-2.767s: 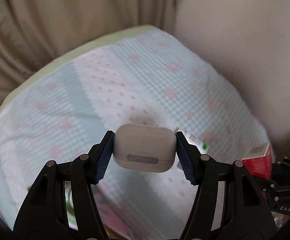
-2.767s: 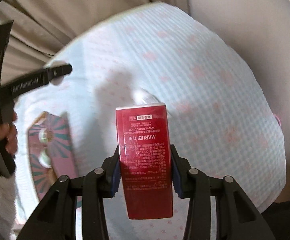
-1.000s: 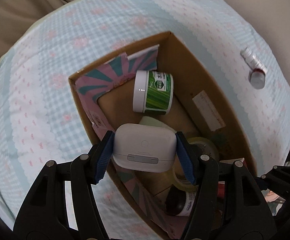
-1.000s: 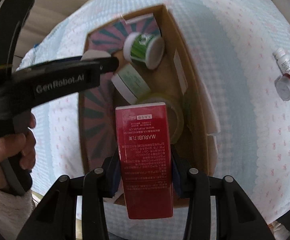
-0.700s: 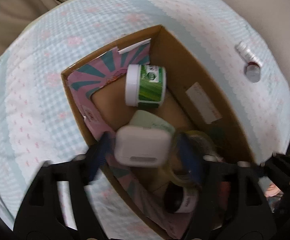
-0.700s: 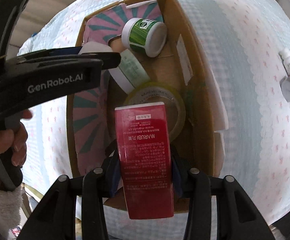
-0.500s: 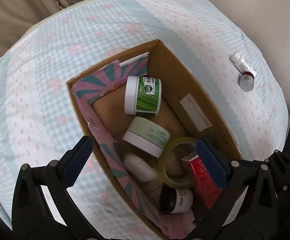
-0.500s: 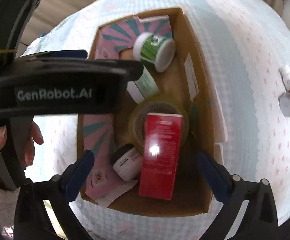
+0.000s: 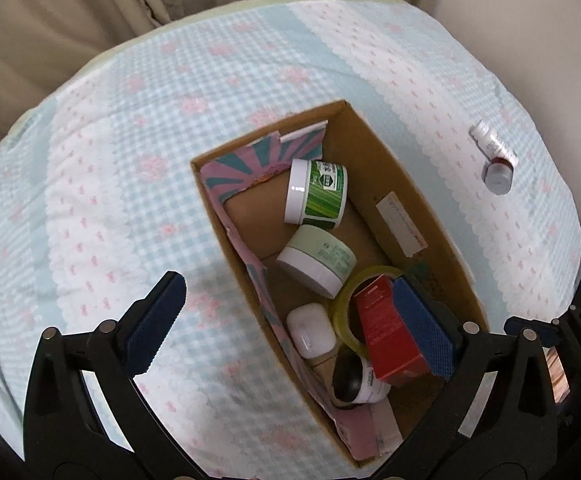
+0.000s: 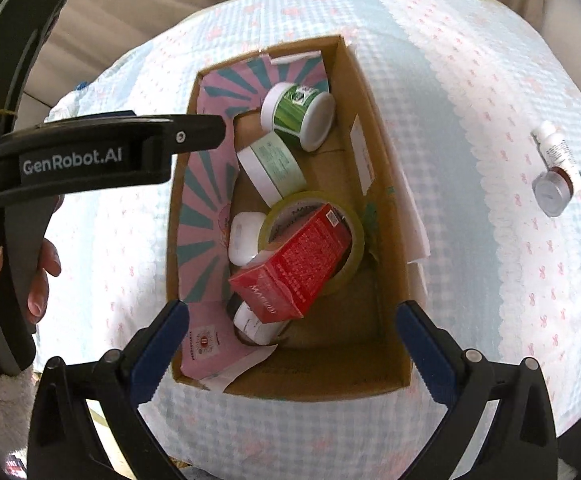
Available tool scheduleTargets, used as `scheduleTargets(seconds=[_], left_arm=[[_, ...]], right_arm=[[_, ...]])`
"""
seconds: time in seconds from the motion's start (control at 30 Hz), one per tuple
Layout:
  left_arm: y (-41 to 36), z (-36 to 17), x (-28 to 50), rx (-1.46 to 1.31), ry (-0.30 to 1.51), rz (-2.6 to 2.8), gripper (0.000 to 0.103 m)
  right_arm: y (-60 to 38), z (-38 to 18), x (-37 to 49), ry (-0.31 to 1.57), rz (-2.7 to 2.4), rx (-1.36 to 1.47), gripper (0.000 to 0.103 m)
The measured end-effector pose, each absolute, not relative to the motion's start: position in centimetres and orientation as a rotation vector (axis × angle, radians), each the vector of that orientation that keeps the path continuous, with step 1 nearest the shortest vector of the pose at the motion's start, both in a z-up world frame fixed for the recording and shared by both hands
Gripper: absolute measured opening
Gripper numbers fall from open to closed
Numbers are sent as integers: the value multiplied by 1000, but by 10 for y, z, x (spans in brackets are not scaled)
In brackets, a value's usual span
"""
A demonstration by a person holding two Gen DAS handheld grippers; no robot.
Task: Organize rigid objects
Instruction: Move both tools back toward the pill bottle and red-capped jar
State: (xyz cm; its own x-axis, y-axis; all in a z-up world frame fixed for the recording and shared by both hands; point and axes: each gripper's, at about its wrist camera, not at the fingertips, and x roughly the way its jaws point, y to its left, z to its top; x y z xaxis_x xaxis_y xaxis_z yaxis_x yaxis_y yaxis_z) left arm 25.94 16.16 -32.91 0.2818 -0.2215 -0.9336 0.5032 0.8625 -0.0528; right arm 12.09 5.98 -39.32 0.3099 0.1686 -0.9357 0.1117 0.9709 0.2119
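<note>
- Left gripper [image 9: 290,320]: jaws spread wide, nothing between the pads. Blue pads [image 9: 156,324] hang above the near part of the cardboard box [image 9: 406,176]; one finger over the bedspread, the other over the box's inside.
- Right gripper [image 10: 294,344]: jaws also spread wide, empty, straddling the box's near end.
- Both sets of jaws have just been opening; the things they let go now lie in the box.
- Box sits on a blue-and-white checked bedspread [image 9: 130,168] with pink motifs, roughly mid-bed, long axis running away from the cameras.
- Red carton [image 10: 294,268]: inside the box, tilted, lying across the tape roll [image 10: 314,204] and on top of the dark-capped jar [image 10: 254,326] toward the near end.
- White earbud case [image 10: 244,240]: inside, against the box's left wall, just beside the tape roll.
- Pale green jar [image 10: 270,164]: on its side, mid-box.
- Green-labelled jar [image 10: 298,114]: on its side near the far end.
- Pink and teal patterned paper [image 10: 206,184] lines the left wall and far corner.
- Small bottle [image 10: 556,160] lies outside the box on the bedspread, toward the bed's right edge, well apart from the box; its cap [image 10: 550,194] rests just beside it.
- A hand [image 10: 18,272] grips the left tool's handle at the left of the right wrist view; a fuzzy white sleeve shows below it.
- Beige curtain [image 9: 90,12] hangs beyond the bed's far edge.
</note>
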Motion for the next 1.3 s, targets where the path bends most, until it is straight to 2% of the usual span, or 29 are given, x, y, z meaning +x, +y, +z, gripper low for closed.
scheduleTargets(seconds=[0.43, 0.8, 1.07, 1.3], left_arm=[[168, -224, 212, 262, 1030, -484, 103], [152, -165, 168, 183, 927, -534, 103], [102, -141, 142, 211, 871, -543, 103], [39, -132, 119, 177, 831, -513, 103]], right_arm=[[54, -304, 86, 1160, 0, 235, 103], [2, -235, 50, 1095, -111, 204, 103], [-70, -192, 33, 1023, -187, 213, 103], [-149, -183, 42, 1012, -143, 216, 103]])
